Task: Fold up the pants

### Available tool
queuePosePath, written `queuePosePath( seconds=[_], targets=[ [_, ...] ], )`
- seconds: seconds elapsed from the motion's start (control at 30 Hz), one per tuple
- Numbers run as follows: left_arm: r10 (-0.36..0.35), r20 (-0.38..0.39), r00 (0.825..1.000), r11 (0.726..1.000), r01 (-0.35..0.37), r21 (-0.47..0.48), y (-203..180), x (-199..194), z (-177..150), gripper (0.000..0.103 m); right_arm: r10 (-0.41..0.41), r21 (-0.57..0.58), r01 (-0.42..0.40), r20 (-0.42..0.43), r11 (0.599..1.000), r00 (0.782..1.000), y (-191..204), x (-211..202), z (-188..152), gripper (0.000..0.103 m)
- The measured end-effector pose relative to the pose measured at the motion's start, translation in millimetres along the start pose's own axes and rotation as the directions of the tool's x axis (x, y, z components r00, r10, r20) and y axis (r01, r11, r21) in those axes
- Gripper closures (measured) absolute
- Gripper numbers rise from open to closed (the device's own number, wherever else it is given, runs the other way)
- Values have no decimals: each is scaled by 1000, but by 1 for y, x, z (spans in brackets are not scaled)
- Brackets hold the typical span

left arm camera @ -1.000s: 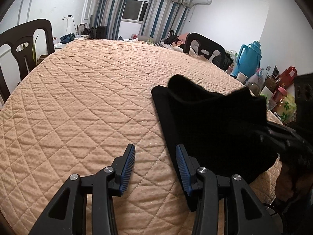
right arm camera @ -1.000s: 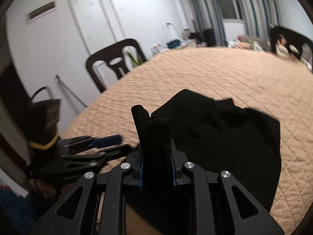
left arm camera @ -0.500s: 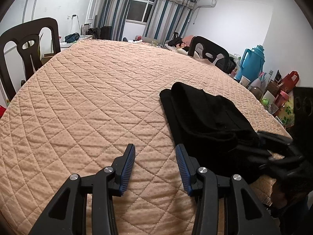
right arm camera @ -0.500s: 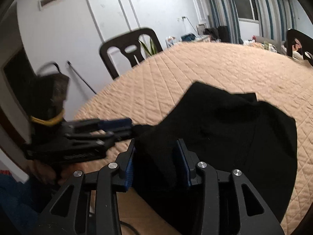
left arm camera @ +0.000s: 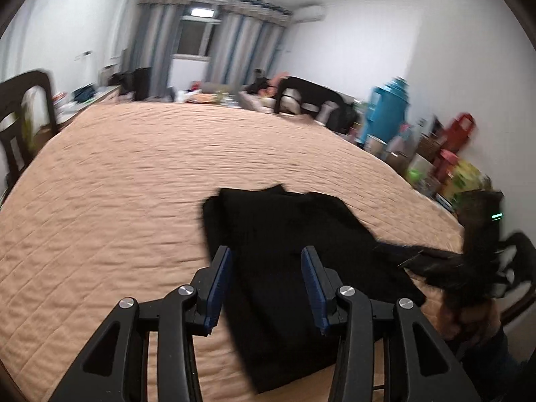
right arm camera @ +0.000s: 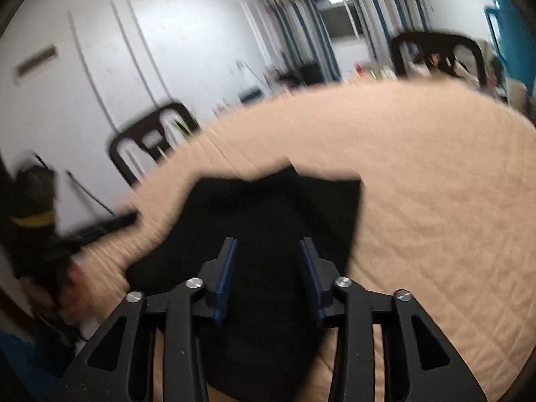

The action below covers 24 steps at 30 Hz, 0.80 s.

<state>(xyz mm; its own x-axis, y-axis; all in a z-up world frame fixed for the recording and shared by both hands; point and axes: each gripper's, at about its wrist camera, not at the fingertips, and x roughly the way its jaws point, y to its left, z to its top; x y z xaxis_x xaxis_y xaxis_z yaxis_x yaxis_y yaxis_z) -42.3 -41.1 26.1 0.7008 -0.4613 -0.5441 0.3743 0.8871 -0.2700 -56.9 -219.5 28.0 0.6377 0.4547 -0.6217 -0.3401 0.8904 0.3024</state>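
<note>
The black pants [left arm camera: 288, 244] lie folded flat on the tan quilted table cover [left arm camera: 127, 181] near its front edge. My left gripper [left arm camera: 266, 278] is open and empty, hovering over the near part of the pants. My right gripper [right arm camera: 268, 268] is open and empty, also above the pants [right arm camera: 268, 207]. The right gripper also shows at the right of the left wrist view [left arm camera: 435, 258], at the pants' right edge. The left gripper shows blurred at the left of the right wrist view [right arm camera: 100, 227]. Both views are motion-blurred.
Dark chairs stand at the table's left [left arm camera: 23, 120] and far side [left arm camera: 308, 97]. A blue thermos [left arm camera: 388, 114] and cluttered items [left arm camera: 445, 157] sit along the right wall. Curtains and a window [left arm camera: 197, 37] are at the back.
My right gripper has let go of the pants fold and opened; the fabric now lies flat. My left gripper has moved right, over the pants. Both are moving fast.
</note>
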Motion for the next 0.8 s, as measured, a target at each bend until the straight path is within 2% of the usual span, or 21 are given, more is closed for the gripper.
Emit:
queuePosePath(
  seconds=[0.03, 0.07, 0.1, 0.13, 0.17, 0.23, 0.37, 0.47, 0.57, 0.7, 0.8],
  targets=[
    [-16, -10, 1000, 1000, 16, 24, -5, 5, -2, 59, -16, -14, 15, -14, 1000, 1000, -1, 4, -8, 77],
    [-22, -25, 999, 999, 23, 41, -8, 10, -6, 66, -14, -22, 14, 9, 1000, 1000, 0, 0, -10, 77],
    [-16, -57, 998, 999, 19, 48, -10, 17, -10, 74, -1, -22, 1, -4, 1000, 1000, 1, -2, -12, 77],
    [-9, -98, 995, 999, 14, 48, -9, 25, -15, 76, 2, -26, -2, -6, 1000, 1000, 1, -4, -13, 77],
    [2, -99, 995, 998, 3, 55, -8, 27, -21, 78, 3, -37, -4, -16, 999, 1000, 1, -5, -14, 77],
    [20, -71, 997, 996, -14, 86, -11, 21, -26, 78, 7, -52, -9, -20, 999, 1000, 1, -9, -16, 77],
    [14, -86, 996, 999, -10, 49, -4, 18, -24, 78, 25, -34, -25, -6, 999, 1000, -7, -19, -14, 77],
    [12, -108, 994, 999, -9, 32, 0, 22, -12, 78, -2, -5, 2, 15, 1000, 1000, -13, -14, 0, 77],
    [26, -94, 995, 998, -20, 60, -2, 28, 6, 78, -24, -4, 24, 15, 1000, 1000, -18, -7, 17, 77],
    [41, -83, 996, 995, -33, 96, -6, 54, 37, 78, -36, -20, 36, -21, 999, 999, -19, 15, 40, 77],
    [74, -141, 987, 995, -62, 84, 2, 85, 45, 78, -41, -8, 41, -91, 999, 995, -28, 44, 54, 77]
  ],
)
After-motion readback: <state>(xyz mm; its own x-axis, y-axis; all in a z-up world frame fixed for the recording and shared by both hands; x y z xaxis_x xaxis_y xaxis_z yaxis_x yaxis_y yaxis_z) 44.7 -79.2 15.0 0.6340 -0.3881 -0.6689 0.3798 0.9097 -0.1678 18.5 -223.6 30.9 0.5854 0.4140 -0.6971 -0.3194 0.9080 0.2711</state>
